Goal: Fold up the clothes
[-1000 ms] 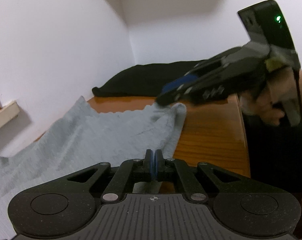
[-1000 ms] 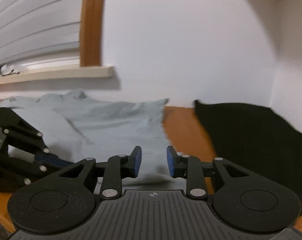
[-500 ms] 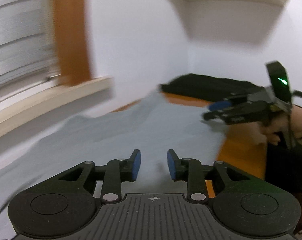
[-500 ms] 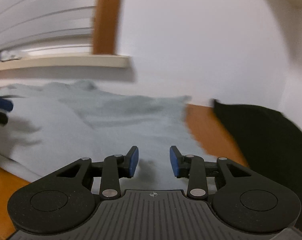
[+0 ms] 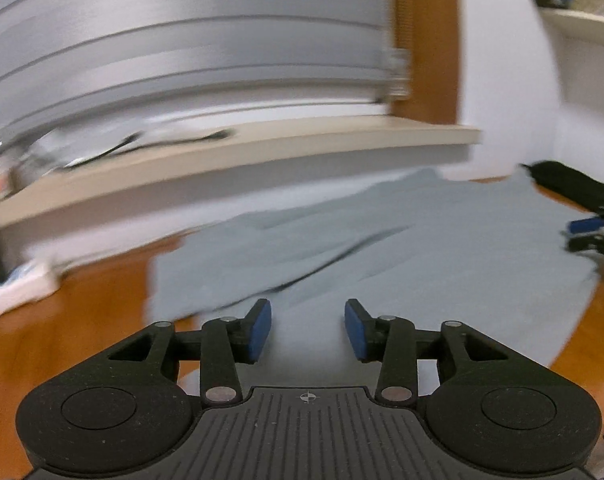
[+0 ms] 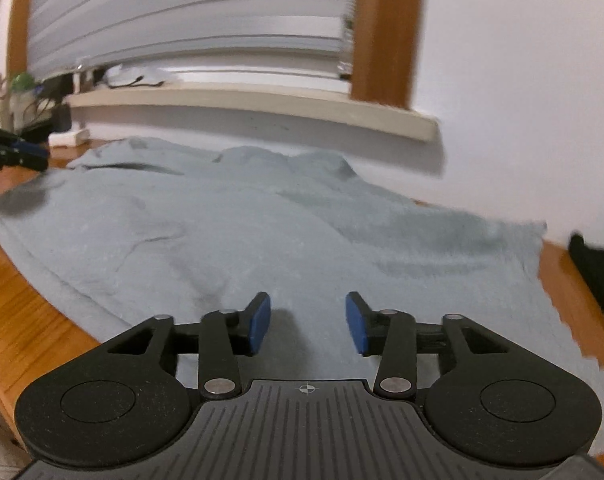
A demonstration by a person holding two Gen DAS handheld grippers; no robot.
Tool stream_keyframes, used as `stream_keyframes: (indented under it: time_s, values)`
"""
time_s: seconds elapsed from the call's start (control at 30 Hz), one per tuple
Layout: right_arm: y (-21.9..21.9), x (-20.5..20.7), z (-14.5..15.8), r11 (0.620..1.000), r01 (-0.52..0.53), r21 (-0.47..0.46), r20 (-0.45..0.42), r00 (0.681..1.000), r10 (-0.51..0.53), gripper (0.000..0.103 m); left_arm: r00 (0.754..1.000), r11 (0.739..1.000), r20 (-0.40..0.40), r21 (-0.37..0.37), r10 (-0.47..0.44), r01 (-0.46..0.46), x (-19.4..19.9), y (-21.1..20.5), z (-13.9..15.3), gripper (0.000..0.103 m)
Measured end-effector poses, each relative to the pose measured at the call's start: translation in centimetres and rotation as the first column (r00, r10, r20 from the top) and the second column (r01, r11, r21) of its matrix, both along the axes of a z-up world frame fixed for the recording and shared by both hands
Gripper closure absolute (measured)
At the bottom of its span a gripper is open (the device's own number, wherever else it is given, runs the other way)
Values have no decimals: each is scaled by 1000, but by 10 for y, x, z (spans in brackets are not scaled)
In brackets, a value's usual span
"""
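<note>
A shirt (image 6: 262,240) lies spread on the surface (image 6: 26,320) below a windowsill (image 6: 262,108); another garment (image 6: 598,272) lies to its right.

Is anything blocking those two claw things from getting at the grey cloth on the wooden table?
Nothing visible does. The light grey garment lies spread on the wooden table, directly beneath the open right gripper and left gripper. Both have just been opening, with nothing between their pads. The black garment lies off to one side.
</note>
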State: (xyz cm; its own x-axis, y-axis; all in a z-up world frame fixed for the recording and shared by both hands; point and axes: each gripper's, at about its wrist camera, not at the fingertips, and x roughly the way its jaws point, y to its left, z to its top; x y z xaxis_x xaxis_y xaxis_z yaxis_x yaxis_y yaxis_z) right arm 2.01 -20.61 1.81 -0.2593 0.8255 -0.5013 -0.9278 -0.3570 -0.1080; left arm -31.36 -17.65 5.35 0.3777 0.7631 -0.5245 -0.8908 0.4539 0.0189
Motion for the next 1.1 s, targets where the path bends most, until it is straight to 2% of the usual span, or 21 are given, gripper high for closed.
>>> stream_keyframes:
  time_s: [0.1,0.2,0.37,0.47,0.53,0.57,0.6,0.73,0.77,0.83,0.93,0.97,1.0,1.07,1.1]
  values:
    - [7,-10,-2,1000,10,17,37,999,-11,56,998,998,25,-29,65,-64,-33,-2,-5,48]
    - [15,-8,-7,1000,19,-7,15,1000,-19,56,995,994,50,-72,87,-83,-45,6,-16,46]
    - [20,-3,-11,999,23,-48,-26,999,-24,55,991,988,114,-140,74,-57,-51,12,-29,46]
    - [21,-2,-12,998,22,-54,-32,999,-24,54,989,990,140,-140,42,-23,-50,13,-32,65]
    - [22,-2,-12,998,23,-58,-34,999,-25,54,991,992,131,-129,24,-7,-48,10,-32,72]
    - [22,-2,-12,998,23,-59,-35,999,-25,54,991,993,129,-117,17,-2,-46,8,-31,87]
    - [22,-2,-12,998,23,-58,-34,999,-25,53,992,995,127,-105,10,3,-45,6,-29,97]
    - [21,-3,-12,998,24,-53,-31,999,-26,53,991,998,128,-47,39,-34,-49,-7,-12,97]
    - [21,-3,-12,998,24,-52,-29,999,-25,53,989,998,141,-44,45,-39,-52,-9,-7,96]
    - [20,-3,-12,999,24,-48,-25,999,-26,53,993,996,97,-54,70,-65,-51,-8,-6,87]
    - [15,-5,-11,1000,22,-21,-14,1000,-23,53,994,993,39,-58,102,-100,-48,-6,-5,71]
    - [12,-5,-9,1000,27,0,-14,1000,-27,53,994,993,26,-54,109,-107,-46,-6,-6,63]
    - [8,-6,-8,1000,26,8,-20,999,-26,53,994,994,36,-48,103,-102,-44,-5,-4,52]
    - [2,-8,-7,1000,3,-15,-50,999,-3,54,994,995,54,-37,92,-90,-39,-4,-2,41]
    - [-3,-10,-6,1000,-12,-18,-63,998,11,54,995,997,56,-30,79,-78,-33,-3,0,40]
